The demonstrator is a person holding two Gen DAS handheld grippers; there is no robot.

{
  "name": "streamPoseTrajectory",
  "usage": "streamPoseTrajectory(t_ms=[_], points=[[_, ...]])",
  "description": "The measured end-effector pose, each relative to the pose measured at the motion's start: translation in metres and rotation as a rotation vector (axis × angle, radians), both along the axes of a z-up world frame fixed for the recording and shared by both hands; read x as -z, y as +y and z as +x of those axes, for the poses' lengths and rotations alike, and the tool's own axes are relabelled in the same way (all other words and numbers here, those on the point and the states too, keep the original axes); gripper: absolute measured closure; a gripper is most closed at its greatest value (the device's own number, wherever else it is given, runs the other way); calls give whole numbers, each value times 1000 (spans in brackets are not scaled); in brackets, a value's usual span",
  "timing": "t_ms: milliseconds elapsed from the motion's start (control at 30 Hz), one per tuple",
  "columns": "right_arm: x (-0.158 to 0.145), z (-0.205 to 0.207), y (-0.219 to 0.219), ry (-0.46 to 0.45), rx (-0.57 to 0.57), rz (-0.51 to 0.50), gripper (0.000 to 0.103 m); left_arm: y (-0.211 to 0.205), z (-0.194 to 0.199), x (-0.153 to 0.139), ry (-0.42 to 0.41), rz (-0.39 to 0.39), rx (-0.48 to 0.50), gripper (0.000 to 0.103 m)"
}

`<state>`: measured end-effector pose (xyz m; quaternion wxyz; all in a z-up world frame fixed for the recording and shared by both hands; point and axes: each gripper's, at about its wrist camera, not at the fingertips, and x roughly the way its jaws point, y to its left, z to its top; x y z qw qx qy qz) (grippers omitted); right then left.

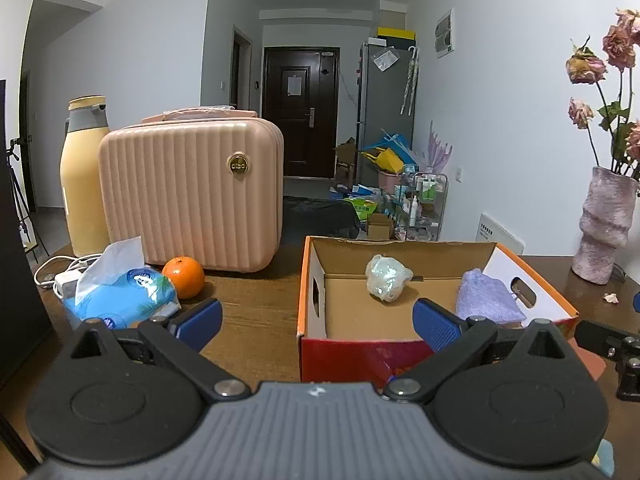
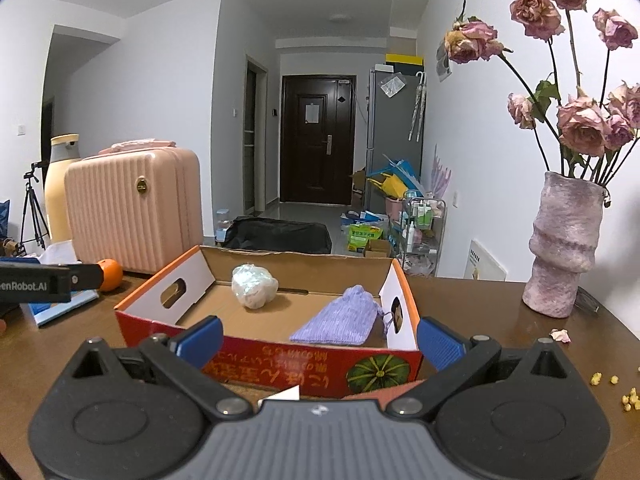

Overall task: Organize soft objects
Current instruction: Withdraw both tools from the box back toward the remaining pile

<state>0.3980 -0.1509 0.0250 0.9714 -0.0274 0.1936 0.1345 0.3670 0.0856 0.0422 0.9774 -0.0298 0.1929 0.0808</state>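
Note:
An open cardboard box [image 1: 310, 280] [image 2: 160, 284] with orange-red sides stands on the brown table. Inside lie a whitish wrapped soft bundle [image 1: 387, 283] [image 2: 253, 286] and a purple knitted pouch [image 1: 489, 297] [image 2: 340, 323]. A blue tissue pack [image 1: 120, 294] with a tissue sticking up lies left of the box. My left gripper [image 1: 318, 322] is open and empty, hovering before the box's near left corner. My right gripper [image 2: 318, 338] is open and empty too, just in front of the box's near wall. The left gripper's side [image 2: 48, 284] shows at the right wrist view's left edge.
A pink ribbed case [image 1: 192, 192] [image 2: 134, 216], a yellow flask [image 1: 82, 176] and an orange [image 1: 183, 277] [image 2: 110, 274] stand left of the box. White charger cables [image 1: 56, 272] lie at far left. A pink vase [image 1: 606, 224] [image 2: 562, 246] with dried roses stands right; petals and crumbs [image 2: 600, 380] dot the table.

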Motion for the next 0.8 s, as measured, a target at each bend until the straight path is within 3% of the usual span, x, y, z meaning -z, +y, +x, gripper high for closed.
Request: streamPoseTrajectory(t_ms=[367,800], points=[[-2,-41,1,-17,-10,-17,0,-4,-40,-2,-10,-19,7,0],[5,-86,-4,-9,-13,-28,0,-18,-93,6,-14,9,25,0]])
